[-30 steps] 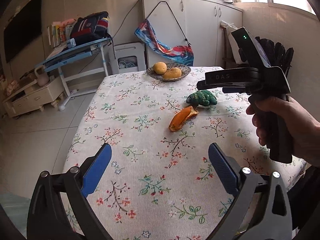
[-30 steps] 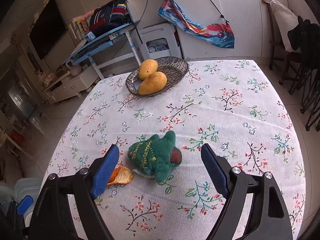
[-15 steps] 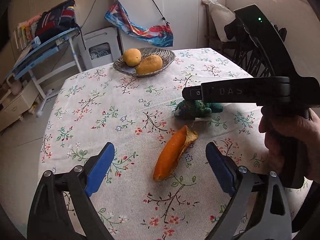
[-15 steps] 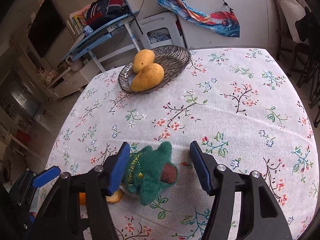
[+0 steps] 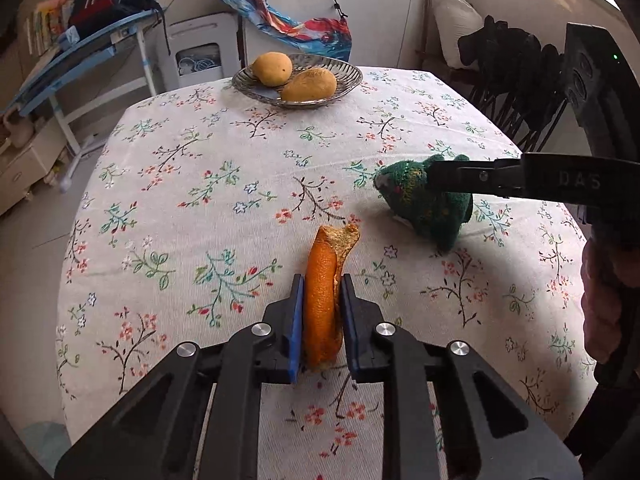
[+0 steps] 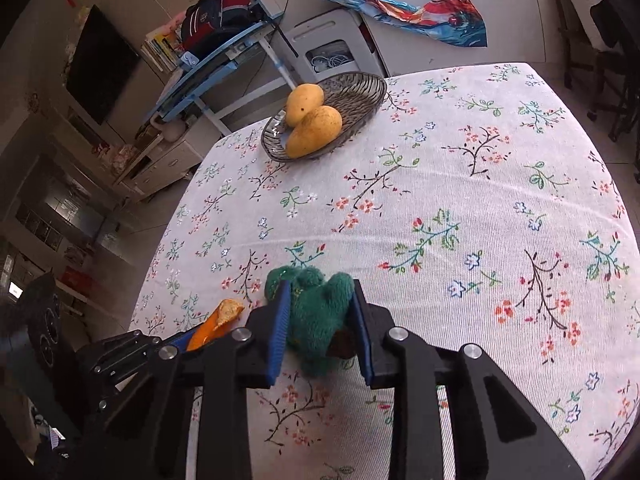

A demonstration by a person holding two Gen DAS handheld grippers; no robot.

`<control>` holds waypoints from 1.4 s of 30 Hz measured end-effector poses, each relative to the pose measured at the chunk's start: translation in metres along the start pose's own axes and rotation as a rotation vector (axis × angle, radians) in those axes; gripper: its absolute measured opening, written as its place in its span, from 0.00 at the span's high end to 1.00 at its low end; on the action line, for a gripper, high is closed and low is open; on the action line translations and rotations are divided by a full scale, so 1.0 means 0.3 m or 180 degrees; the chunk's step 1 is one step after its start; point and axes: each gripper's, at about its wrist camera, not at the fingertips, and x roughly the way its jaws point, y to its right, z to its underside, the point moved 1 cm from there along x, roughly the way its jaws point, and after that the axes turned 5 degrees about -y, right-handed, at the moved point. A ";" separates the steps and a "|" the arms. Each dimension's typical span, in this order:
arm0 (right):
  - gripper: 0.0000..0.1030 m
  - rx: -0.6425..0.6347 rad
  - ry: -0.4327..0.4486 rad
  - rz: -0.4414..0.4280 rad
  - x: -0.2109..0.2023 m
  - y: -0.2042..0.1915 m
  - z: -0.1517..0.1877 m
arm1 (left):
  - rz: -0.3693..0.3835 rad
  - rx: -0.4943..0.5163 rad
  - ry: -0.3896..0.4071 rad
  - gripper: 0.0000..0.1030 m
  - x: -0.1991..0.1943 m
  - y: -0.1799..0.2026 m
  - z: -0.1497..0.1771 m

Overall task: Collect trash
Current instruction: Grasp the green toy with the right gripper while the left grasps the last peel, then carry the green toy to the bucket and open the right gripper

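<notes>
A long orange peel (image 5: 323, 280) lies on the flowered tablecloth, and my left gripper (image 5: 320, 292) is shut on its near half between the blue pads; the peel's far end juts out toward the green toy. The peel also shows at lower left in the right wrist view (image 6: 218, 318). A green plush toy (image 6: 316, 312) sits on the cloth, and my right gripper (image 6: 318, 298) is shut on it from both sides. In the left wrist view the toy (image 5: 424, 202) shows at right, with the right gripper's black fingers (image 5: 472, 178) across its top.
A metal dish (image 5: 340, 76) with two mangoes (image 5: 308, 84) stands at the table's far edge; it also shows in the right wrist view (image 6: 360, 92). Dark chairs (image 5: 516, 76) stand at the table's right side. A blue desk (image 5: 80, 64) and a white cabinet stand beyond the table.
Both grippers dropped down and forward and closed: the left one shut on the orange peel, the right one shut on the green plush toy. Both were open before.
</notes>
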 end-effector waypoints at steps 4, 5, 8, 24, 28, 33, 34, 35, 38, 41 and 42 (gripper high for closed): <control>0.70 -0.0073 -0.0085 -0.0051 0.011 -0.026 0.021 | 0.0045 -0.0117 0.0008 0.83 -0.035 -0.021 0.049; 0.68 -0.0090 -0.0100 -0.0039 0.021 -0.031 0.021 | 0.0062 -0.0134 0.0021 0.83 -0.039 -0.025 0.055; 0.64 -0.0069 -0.0112 -0.0068 0.045 -0.032 0.027 | 0.0052 -0.0156 0.0066 0.79 -0.039 -0.025 0.060; 0.74 -0.0358 0.0114 0.0319 0.030 -0.059 0.008 | -0.0165 -0.0064 0.0148 0.57 -0.024 0.007 0.043; 0.74 -0.0344 0.0071 0.0330 0.048 -0.048 0.014 | -0.0222 -0.0039 0.0165 0.58 -0.023 0.010 0.044; 0.74 -0.0340 0.0081 0.0325 0.038 -0.052 0.021 | -0.0268 0.0018 0.0200 0.81 -0.029 0.018 0.050; 0.74 -0.0341 0.0098 0.0320 0.030 -0.055 0.023 | -0.0263 0.0000 0.0208 0.82 -0.033 0.015 0.053; 0.74 -0.0344 0.0115 0.0312 0.021 -0.060 0.026 | -0.0263 -0.0018 0.0218 0.83 -0.039 0.013 0.056; 0.74 -0.0344 0.0167 0.0272 -0.007 -0.075 0.035 | -0.0282 -0.0058 0.0274 0.83 -0.065 0.012 0.067; 0.74 -0.0356 0.0212 0.0239 -0.037 -0.089 0.056 | -0.0303 -0.0110 0.0311 0.83 -0.097 0.015 0.088; 0.74 -0.0360 0.0225 0.0228 -0.048 -0.092 0.069 | -0.0325 -0.0116 0.0323 0.83 -0.108 0.019 0.097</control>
